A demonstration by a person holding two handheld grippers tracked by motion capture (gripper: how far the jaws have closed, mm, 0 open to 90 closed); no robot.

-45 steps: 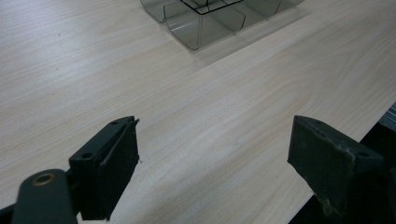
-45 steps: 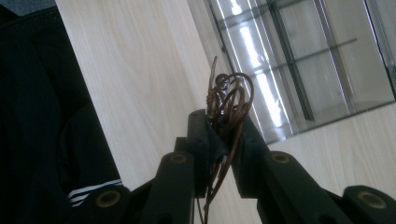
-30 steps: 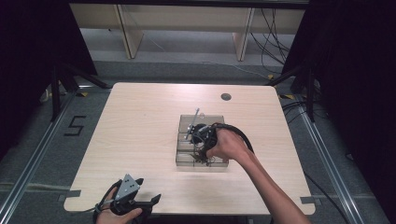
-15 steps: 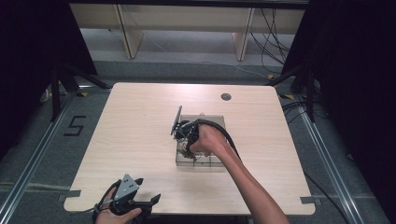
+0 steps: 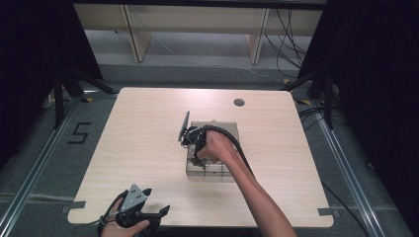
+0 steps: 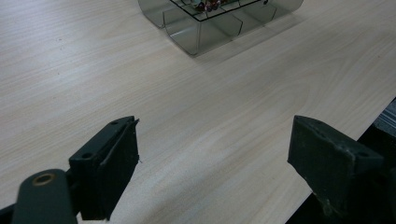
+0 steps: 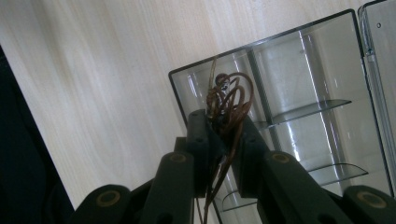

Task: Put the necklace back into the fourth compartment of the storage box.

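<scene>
Down at the near left edge of the bench [image 5: 148,128], the left gripper [image 6: 212,163] rests with jaws spread wide and empty, likely waiting. Farther right, the right gripper [image 7: 223,135] pinches a bundle of brown wire [image 7: 229,100] tight, poised over a compartment of the clear divided box [image 7: 322,93], seemingly to drop it in.

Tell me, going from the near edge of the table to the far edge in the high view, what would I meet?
Left gripper in a hand at the near edge → clear plastic box with compartments mid-table, the right gripper over it holding a bundle of brown wire → small dark round cap near the far edge.
</scene>
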